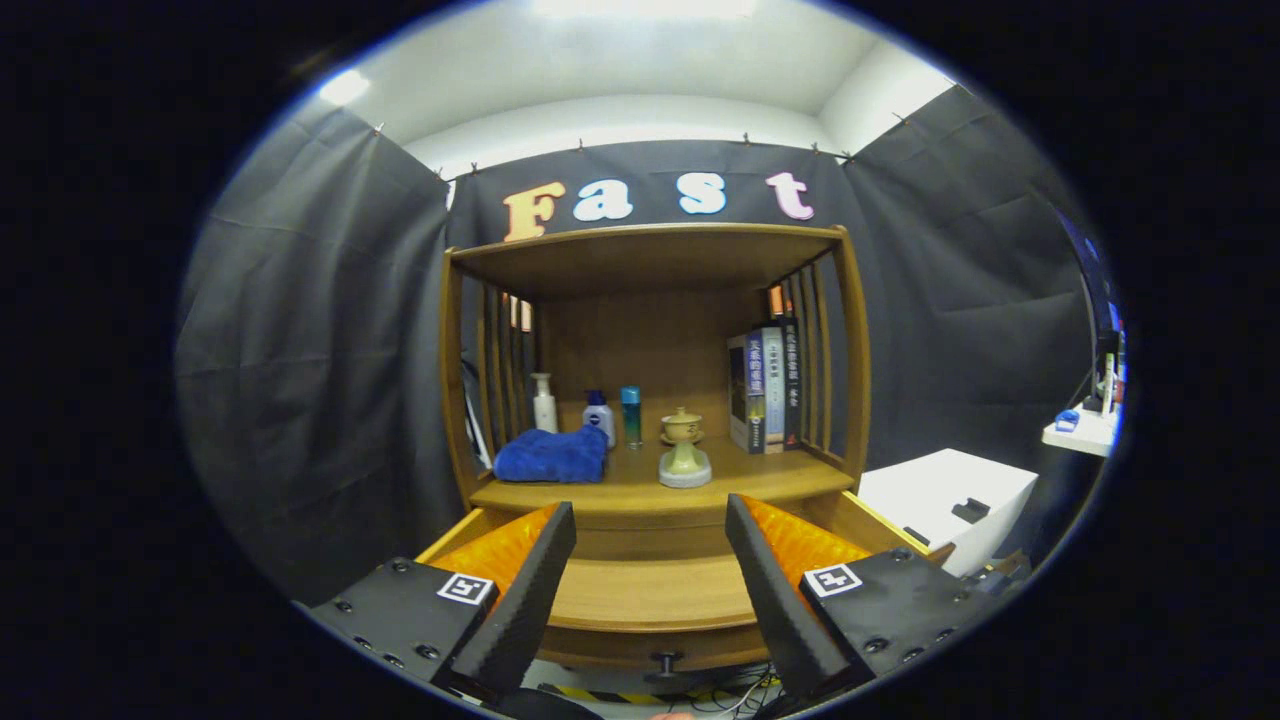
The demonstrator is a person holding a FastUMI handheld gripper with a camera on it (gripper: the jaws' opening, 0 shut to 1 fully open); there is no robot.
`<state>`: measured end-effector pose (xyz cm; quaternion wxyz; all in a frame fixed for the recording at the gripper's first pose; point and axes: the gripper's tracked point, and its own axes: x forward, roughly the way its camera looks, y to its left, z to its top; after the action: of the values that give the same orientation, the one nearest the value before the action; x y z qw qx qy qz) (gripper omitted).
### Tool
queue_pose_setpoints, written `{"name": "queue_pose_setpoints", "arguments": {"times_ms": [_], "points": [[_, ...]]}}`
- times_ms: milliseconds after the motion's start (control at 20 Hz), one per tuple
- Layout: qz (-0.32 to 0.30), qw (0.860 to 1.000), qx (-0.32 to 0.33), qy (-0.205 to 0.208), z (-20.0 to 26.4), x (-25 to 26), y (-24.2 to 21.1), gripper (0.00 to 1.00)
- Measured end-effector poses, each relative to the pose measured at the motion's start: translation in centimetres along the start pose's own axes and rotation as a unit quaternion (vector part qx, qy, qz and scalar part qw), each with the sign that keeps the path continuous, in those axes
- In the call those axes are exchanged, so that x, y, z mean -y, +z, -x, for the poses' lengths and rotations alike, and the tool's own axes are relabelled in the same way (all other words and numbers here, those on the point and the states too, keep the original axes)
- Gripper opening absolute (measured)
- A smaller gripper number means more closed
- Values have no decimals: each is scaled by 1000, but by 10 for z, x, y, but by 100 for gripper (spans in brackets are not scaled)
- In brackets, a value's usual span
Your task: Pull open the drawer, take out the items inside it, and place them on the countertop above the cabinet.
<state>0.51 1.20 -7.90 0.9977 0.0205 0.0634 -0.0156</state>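
Gripper view looks forward along your gripper point(650, 570), whose fingers stand wide apart with nothing between them and nothing touching either one. Just under and between the fingers sits the drawer point(650, 600), already pulled out from the cabinet, its front edge carrying a small dark knob point(666, 660) nearest you. What shows of the drawer floor between the fingers looks bare wood; the fingers cover both sides of it, so you cannot tell from here whether anything is still lying in there. Beyond the drawer is the tabletop point(740, 485) above it, and on it, from left to right, a folded blue towel point(552, 456), a white pump bottle point(543, 402), a white bottle with a blue cap point(599, 415), a teal can point(631, 416) and a pale ceramic piece on a round base point(685, 450), with a row of books point(765, 388) standing upright against the right-hand slats. Judging by this, the pull is done and you are in the emptying step, possibly near its end. Before you reach, tip the gripper down enough to see the drawer's corners; if something remains, come down with the fingers kept wide, straddle it, close, then lift clear of the drawer wall and set it on a free patch of tabletop in front of the towel or the ceramic piece.
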Motion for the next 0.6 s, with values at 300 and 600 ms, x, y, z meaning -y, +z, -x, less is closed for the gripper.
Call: {"name": "queue_pose_setpoints", "arguments": {"times_ms": [300,600], "points": [[-4,1000,-3,-10,4,13,-61,97],[13,1000,-11,-23,3,21,-101,97]]}}
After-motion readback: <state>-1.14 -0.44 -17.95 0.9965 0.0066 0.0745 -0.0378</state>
